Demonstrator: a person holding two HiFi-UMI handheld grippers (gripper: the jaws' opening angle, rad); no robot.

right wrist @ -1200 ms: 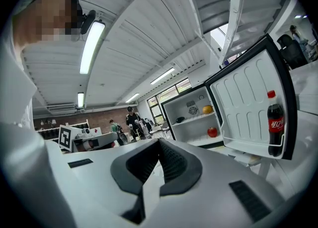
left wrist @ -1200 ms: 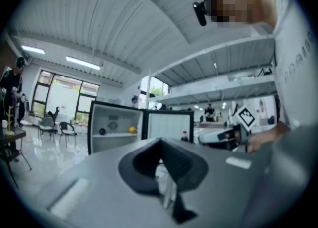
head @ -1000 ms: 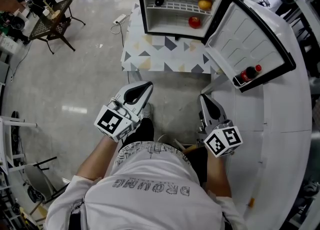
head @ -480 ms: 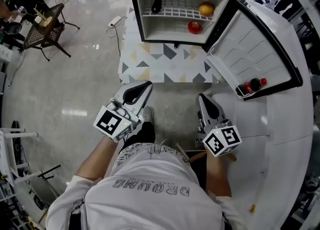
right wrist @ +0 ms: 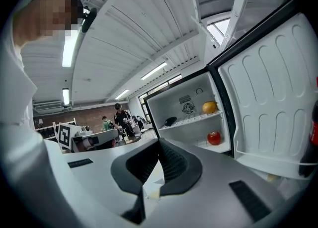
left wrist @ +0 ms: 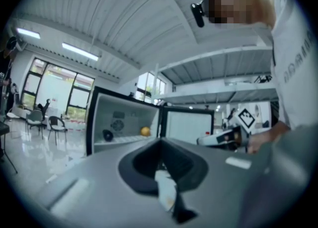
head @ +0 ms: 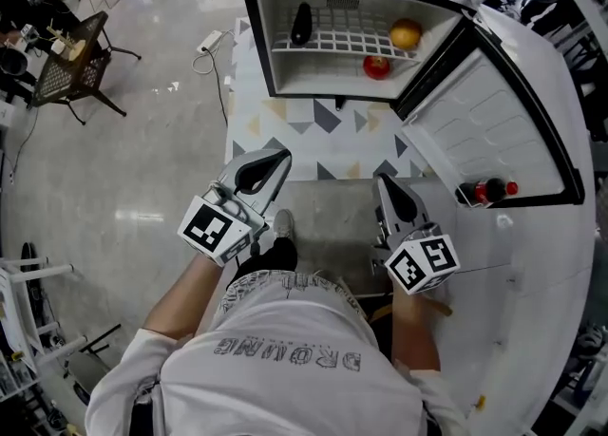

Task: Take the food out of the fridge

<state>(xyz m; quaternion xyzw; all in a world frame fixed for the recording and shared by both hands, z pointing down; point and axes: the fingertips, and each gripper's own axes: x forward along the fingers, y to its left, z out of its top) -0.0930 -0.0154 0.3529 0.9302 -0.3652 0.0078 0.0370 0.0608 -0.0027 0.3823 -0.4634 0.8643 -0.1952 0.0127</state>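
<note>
- Both claws are pressed together and pinch nothing. The left claw [head: 278, 159] and the right claw [head: 384, 183] point about level toward the fridge [head: 255, 35], well short of its opening.
- The fridge stands on a patterned counter [head: 313, 128], and its door [head: 484, 121] is swung wide to the fridge's right, with a bottle [head: 484, 191] in the door rack.
- All the food lies inside the fridge. An orange fruit [head: 406, 33] sits at the right of the wire shelf [head: 342, 43], a dark thing [head: 301, 23] at the shelf's left, and a red fruit [head: 377, 66] on the fridge floor below the shelf.
- The step in hand looks like the approach.
- To do it well, spread one claw before it crosses the fridge's rim.
- The right claw suits the red fruit. Slide in under the shelf, close across the fruit's widest part and squeeze gently, since round fruit may roll.
</note>
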